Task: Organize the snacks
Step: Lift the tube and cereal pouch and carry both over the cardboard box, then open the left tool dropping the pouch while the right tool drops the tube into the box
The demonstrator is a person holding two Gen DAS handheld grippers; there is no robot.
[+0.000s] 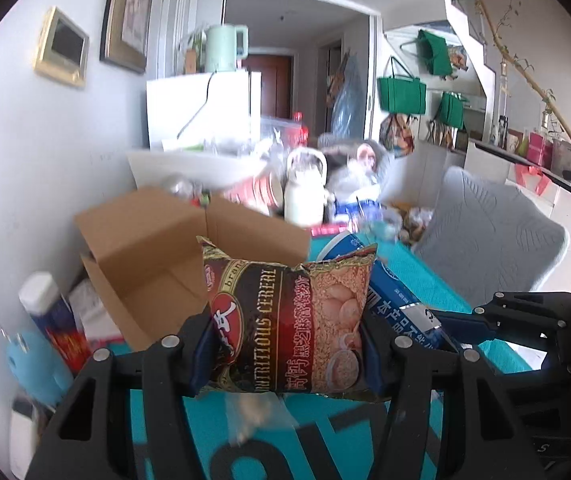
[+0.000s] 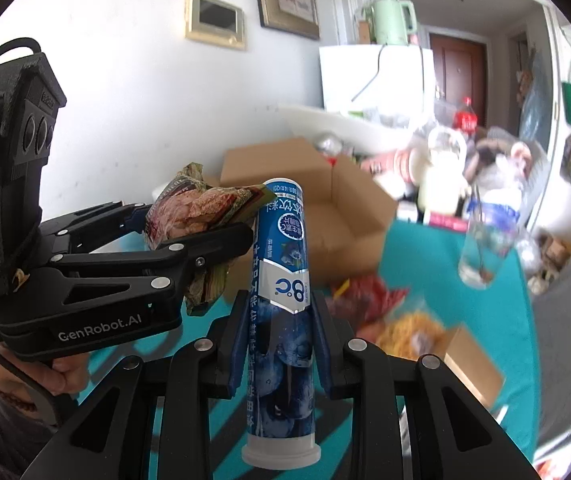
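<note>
My left gripper point(image 1: 285, 340) is shut on a brown and gold cereal packet point(image 1: 289, 320), held above the teal table point(image 1: 425, 276). From the right wrist view the same left gripper point(image 2: 221, 228) shows side-on with the packet point(image 2: 193, 208) pinched in it. My right gripper point(image 2: 277, 320) is shut on a blue tube with a white cap point(image 2: 281, 300), which points up and away. That tube point(image 1: 397, 296) also pokes out behind the packet in the left wrist view, with the right gripper point(image 1: 445, 320) on it. An open cardboard box point(image 1: 145, 264) stands just beyond both.
Snack bags point(image 2: 369, 300) and a small cardboard piece point(image 2: 469, 360) lie on the teal table at right, near a glass cup point(image 2: 485, 240). Bottles, jars and cans crowd the far end point(image 1: 305, 192). A grey chair point(image 1: 489, 240) stands right of the table. A blue tube and a can point(image 1: 49, 320) stand by the wall.
</note>
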